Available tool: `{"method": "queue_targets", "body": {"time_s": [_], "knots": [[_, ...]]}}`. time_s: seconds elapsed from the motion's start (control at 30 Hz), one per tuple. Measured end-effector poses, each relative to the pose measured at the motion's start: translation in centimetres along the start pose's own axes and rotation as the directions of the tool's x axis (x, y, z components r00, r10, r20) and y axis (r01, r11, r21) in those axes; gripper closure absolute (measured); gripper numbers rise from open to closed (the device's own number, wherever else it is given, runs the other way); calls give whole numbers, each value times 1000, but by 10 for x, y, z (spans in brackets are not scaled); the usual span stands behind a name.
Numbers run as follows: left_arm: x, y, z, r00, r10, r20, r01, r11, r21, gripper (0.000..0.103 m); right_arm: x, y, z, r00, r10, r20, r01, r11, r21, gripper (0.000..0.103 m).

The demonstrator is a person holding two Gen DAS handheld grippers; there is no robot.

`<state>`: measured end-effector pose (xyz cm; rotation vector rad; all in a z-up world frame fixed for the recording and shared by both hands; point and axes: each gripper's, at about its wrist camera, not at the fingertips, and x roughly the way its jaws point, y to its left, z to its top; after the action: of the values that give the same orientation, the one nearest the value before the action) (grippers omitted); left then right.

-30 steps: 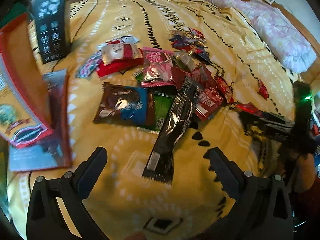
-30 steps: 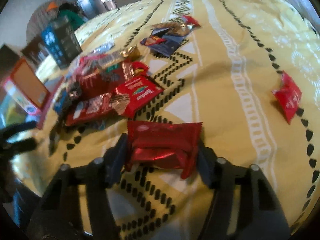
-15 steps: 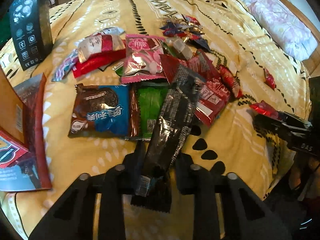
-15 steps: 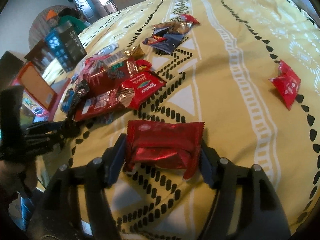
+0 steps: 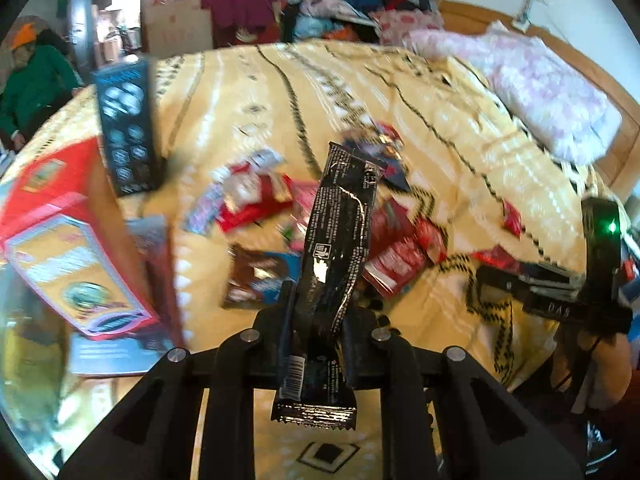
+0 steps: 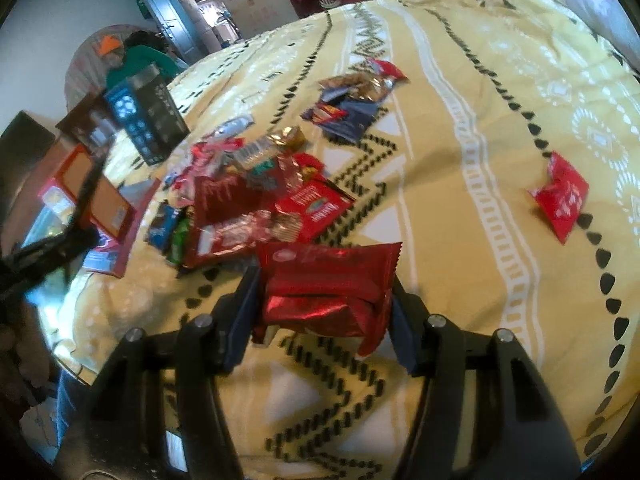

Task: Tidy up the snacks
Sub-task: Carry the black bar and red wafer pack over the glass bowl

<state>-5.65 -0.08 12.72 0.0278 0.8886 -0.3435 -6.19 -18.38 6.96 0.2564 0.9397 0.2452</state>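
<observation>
We've got the left tool (image 5: 316, 320) clamped on a black snack bar (image 5: 338, 240) above the snack pile (image 5: 320, 216); right tool (image 6: 324, 300) grips a red wrapper pack (image 6: 328, 284) just right of it.

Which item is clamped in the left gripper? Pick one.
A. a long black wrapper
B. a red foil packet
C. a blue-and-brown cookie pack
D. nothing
A: the left gripper is shut on the long black wrapper, which stands up between its fingers.
</observation>
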Motion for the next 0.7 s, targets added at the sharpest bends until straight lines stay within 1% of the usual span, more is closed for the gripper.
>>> {"method": "queue_targets", "body": {"time_s": [0.07, 0.2, 0.27, 0.33, 0.43, 0.57, 0.6, 0.7], "knots": [[-12, 10, 6, 1000, 17, 25, -17, 1000, -21, 84, -3, 8, 4, 1000, 8, 6, -8, 1000, -12, 44], [-39, 38, 16, 994, 78, 82, -73, 995, -62, 85, -11, 28, 18, 999, 23, 30, -21, 998, -56, 44], [-53, 54, 21, 988, 107, 107, -97, 991, -93, 85, -16, 42, 32, 998, 35, 54, -30, 996, -86, 44], [-67, 69, 26, 983, 133, 129, -118, 986, -121, 88, -21, 58, 49, 995, 53, 84, -43, 992, -117, 44], [-89, 97, 31, 968, 191, 162, -164, 973, -163, 89, -27, 85, 74, 988, 92, 122, -71, 984, -164, 44], [-120, 144, 33, 946, 264, 189, -212, 943, -256, 90, -33, 141, 108, 972, 166, 165, -118, 958, -263, 44], [-130, 160, 31, 940, 282, 193, -220, 931, -291, 90, -33, 153, 113, 969, 182, 169, -130, 950, -284, 44], [-151, 194, 25, 922, 335, 192, -254, 901, -352, 90, -31, 198, 128, 955, 241, 174, -168, 920, -353, 44]]}}
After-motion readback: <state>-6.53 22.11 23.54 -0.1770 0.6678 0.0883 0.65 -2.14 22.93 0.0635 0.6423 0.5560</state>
